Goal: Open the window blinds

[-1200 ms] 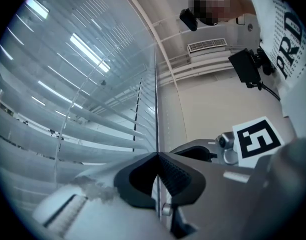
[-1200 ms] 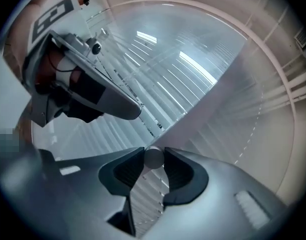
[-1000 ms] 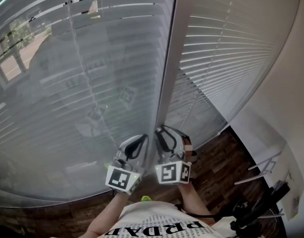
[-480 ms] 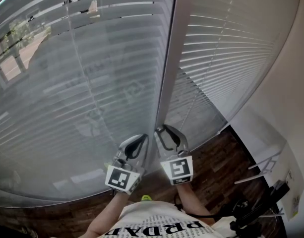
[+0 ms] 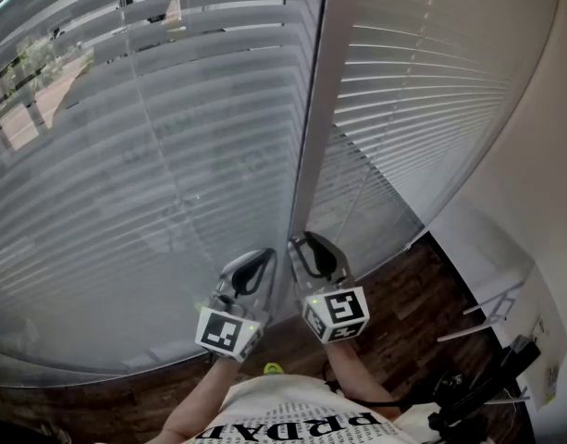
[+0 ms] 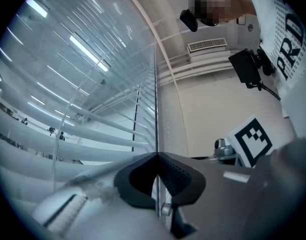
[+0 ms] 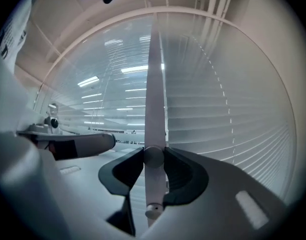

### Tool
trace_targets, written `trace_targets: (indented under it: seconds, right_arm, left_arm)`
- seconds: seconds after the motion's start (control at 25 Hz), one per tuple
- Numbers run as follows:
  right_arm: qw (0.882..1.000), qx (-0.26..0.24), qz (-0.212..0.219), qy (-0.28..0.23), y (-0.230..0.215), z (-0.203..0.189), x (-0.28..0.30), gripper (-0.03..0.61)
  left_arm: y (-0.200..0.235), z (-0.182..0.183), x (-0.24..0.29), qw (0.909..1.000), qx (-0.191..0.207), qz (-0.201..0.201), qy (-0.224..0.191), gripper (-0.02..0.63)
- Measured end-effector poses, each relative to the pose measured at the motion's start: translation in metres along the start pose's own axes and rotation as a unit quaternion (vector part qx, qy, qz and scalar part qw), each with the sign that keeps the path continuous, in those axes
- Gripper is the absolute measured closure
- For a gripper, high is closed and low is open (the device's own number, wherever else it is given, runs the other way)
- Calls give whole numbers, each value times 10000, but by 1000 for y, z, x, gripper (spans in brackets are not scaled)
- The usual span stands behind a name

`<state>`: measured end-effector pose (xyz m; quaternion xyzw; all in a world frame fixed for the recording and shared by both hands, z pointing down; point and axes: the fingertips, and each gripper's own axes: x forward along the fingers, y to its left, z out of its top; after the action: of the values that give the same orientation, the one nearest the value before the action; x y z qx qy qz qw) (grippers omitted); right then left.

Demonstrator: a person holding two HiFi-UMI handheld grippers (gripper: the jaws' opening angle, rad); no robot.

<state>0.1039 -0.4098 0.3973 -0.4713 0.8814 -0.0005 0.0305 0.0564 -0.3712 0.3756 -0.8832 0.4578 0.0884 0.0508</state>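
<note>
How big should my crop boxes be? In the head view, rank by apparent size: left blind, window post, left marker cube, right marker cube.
1. left blind
2. window post
3. left marker cube and right marker cube: they look about alike, so I leave them tied.

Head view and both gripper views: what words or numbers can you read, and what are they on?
"PR": big black letters on the person's white shirt, left gripper view; the rest is cut off.
Head view, same shirt: big letters cut by the picture's edge, unsure; the tiny print is blurred.
White paper sheet, head view's lower right: print too small to read.
Right gripper view: none.
</note>
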Motion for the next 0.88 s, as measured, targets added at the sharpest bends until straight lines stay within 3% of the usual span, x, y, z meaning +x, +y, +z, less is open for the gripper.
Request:
trace_targets:
  seconds: [0.2,0.56,0.64,0.76,0.88]
  right_arm:
    - [9961,865,35,-177,-2,0,0,448]
    - [9927,1177,-34,-256,-4,0,0,448]
    - [9966,818,-23,-112,-4,-1,1,446]
    - [9993,-199,45,315,-1,-3,1,443]
    - [9848,-1585,93,702,2,-3,0,431]
  left_arm:
    - [-1,1,0,10000,-61,1,-41,607]
    - [0,-2,0,10000,-13,-38,-54,607]
    - [0,-1,1,10000,-38,-23,-61,607]
    - [0,-2,1,10000,-40,-13,-55,607]
    - [1,-1,2,10000,-24,-19,-23,607]
